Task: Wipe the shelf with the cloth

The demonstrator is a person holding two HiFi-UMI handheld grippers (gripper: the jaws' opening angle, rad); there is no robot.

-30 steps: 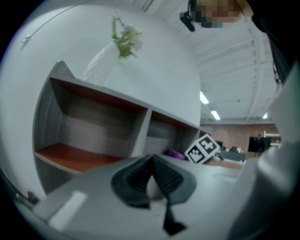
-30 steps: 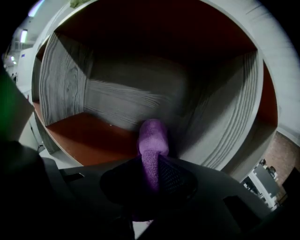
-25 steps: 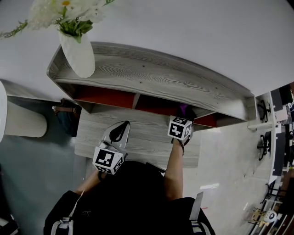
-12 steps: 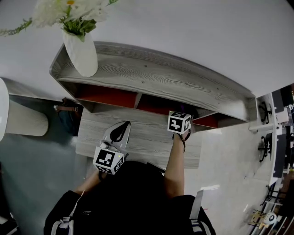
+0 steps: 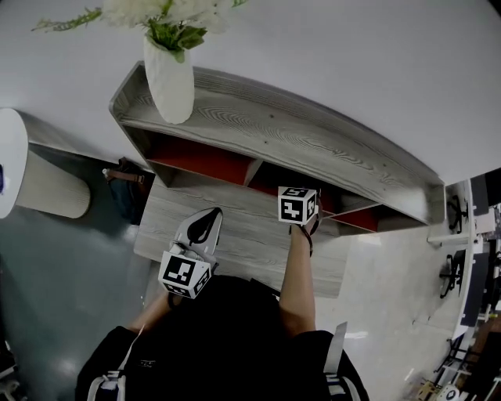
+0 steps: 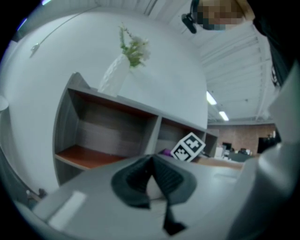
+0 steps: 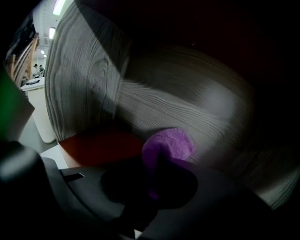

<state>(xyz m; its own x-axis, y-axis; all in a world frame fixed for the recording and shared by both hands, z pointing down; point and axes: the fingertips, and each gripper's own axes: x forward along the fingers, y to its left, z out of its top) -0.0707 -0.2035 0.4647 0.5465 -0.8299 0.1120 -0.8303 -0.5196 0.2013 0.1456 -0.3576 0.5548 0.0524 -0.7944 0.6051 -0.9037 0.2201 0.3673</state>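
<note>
Inside shelf point(image 5: 313, 137), right gripper point(image 7: 156, 177) (with cloth point(image 7: 168, 145)) nearer divider point(image 5: 252, 169) than before.

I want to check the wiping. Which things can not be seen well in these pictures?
Right gripper view: darkness hides whether the cloth in the right gripper touches the shelf.
Head view: shelf top hides the cloth; top edge cuts the flowers.

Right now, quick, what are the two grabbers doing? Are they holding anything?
Left gripper: closed, holding nothing.
Right gripper: closed on the purple cloth.
</note>
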